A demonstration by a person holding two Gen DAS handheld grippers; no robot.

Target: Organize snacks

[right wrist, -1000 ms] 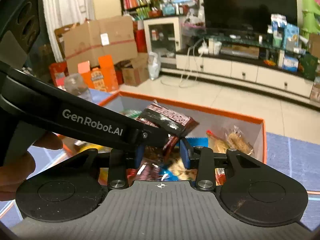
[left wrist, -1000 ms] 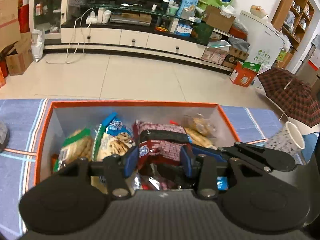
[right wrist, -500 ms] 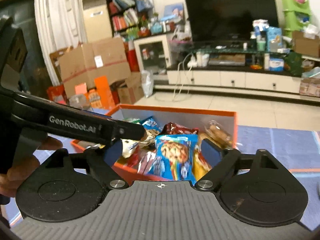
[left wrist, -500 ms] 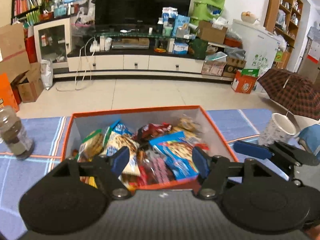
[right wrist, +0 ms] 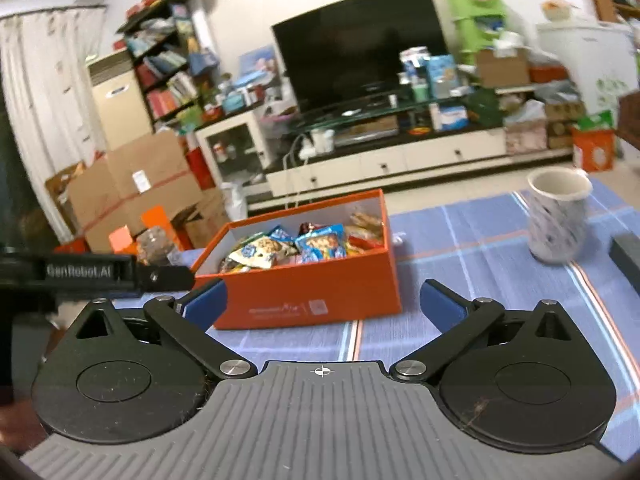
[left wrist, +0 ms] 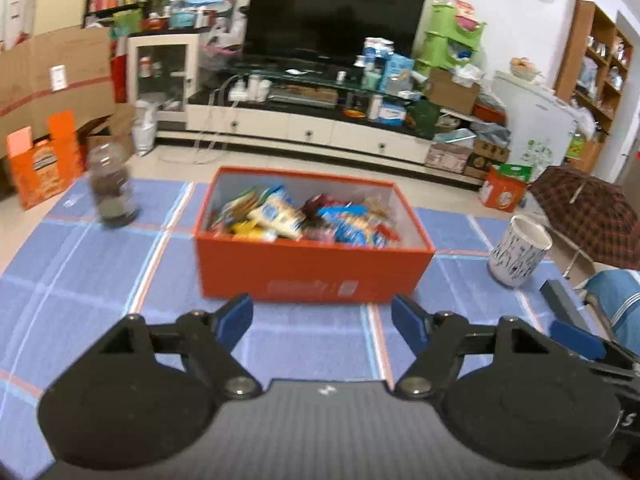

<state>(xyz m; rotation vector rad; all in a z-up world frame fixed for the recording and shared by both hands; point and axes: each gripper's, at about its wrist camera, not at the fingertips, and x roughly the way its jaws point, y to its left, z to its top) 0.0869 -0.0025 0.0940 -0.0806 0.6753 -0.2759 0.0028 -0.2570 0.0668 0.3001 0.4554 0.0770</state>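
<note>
Both grippers are held back from the box, above the bare blue checked cloth of the tabletop; nothing is carried by either; the left gripper is seen with its jaws spread and opening, only cloth showing between them; the right gripper is seen with its jaws spread very wide and opening, the near wall of the box framed in the gap but not touched. This standing-off is judged to suit a finished drop; the hands are kept clear so the packets are not disturbed.

The snacks are gathered inside the orange box, which is set near the middle of the tabletop, lid off, so that it can be reached from either side; the packets are heaped loosely, some tilted against one another, blue and white biscuit bags on top, a dark red pack toward the back, clear-wrapped pastries at the right end; the fill comes close to the rim without spilling over. No loose snack is seen on the cloth, so the task is judged to be at or near its end.

Two other containers are left on the tabletop, well apart from the box: a clear jar, left of it, blurred, with dark contents; a patterned mug, right of it, upright, its inside not visible.
</note>
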